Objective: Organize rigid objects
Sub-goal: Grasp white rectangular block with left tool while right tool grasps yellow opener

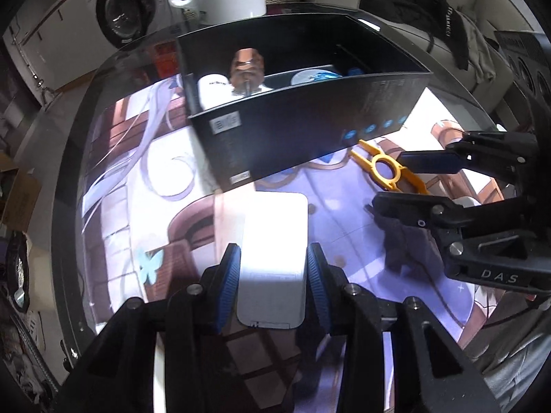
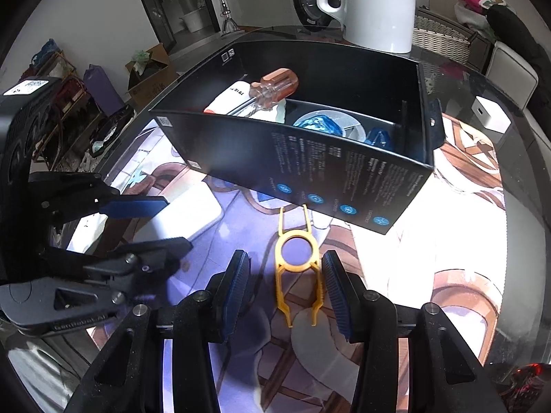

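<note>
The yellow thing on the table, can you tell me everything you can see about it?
The yellow tool looks like thin flat plastic. It has a round ring in the middle and two prongs sticking out at each end. It lies flat on the picture mat, just in front of the black box. The right gripper is open, one finger on each side of it, not squeezing it yet.

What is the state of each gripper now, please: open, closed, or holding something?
Left gripper: closed on the white box.
Right gripper: open, its fingers either side of the yellow tool, not gripping it yet.
</note>
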